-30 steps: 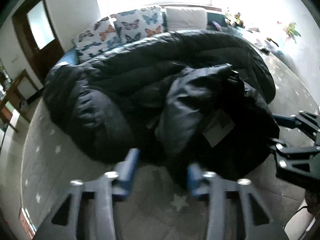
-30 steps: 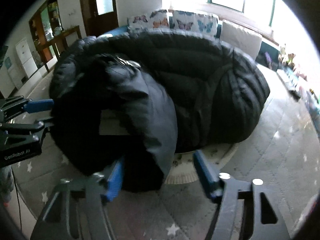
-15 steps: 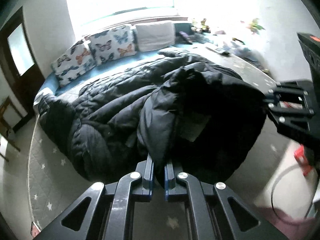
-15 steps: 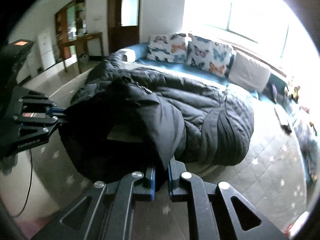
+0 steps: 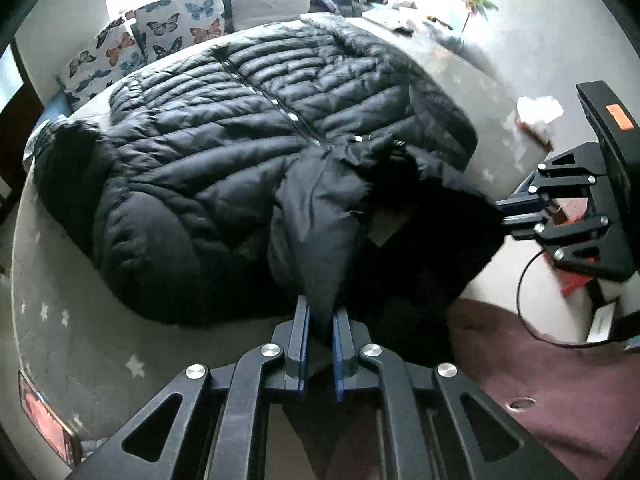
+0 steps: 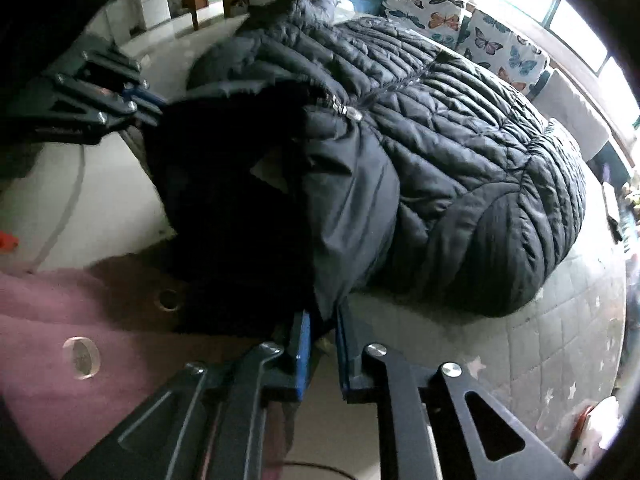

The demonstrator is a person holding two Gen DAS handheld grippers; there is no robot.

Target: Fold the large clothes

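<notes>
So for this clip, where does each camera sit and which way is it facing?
Left wrist: on the left gripper, looking down along its fingers at the black puffer coat spread on the star-print mat; the right gripper shows at right, clamping the hem.
Right wrist: on the right gripper, facing the same coat; the left gripper shows upper left.
Shared: coat, butterfly cushions, each other's gripper, both gripping fabric.

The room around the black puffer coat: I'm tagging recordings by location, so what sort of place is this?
Probably a home bedroom or living room: butterfly-print cushions line a window seat, the black quilted puffer coat lies on a grey star-patterned quilted cover.
</notes>
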